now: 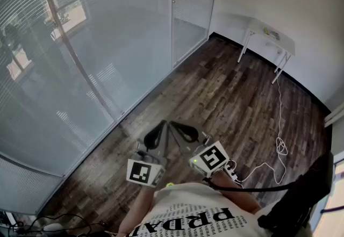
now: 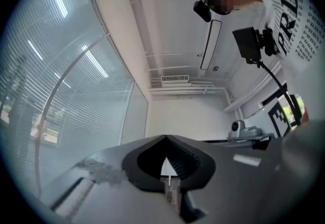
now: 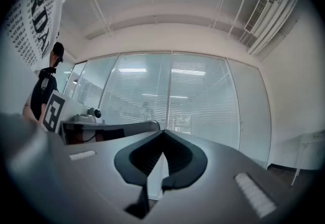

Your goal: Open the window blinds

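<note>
The window blinds [image 1: 64,69] cover the glass wall at the left of the head view, their slats closed. A thin pale rod [image 1: 80,53] hangs slantwise in front of them, and its lower end reaches almost to the floor. My left gripper [image 1: 163,122] and right gripper [image 1: 172,122] are side by side low in the middle, both pointing at the wall near the rod's lower end and short of it. Both are shut with nothing between the jaws. The left gripper [image 2: 165,137] has the blinds [image 2: 61,96] on its left. The right gripper [image 3: 162,131] faces the blinds [image 3: 198,101] head-on.
A glass door [image 1: 191,5] adjoins the blinds on the right. A small white table [image 1: 271,34] stands against the far wall, with a white cable [image 1: 279,147] trailing over the wood floor. More cables [image 1: 54,225] lie at bottom left. Another person in black [image 3: 48,86] stands behind.
</note>
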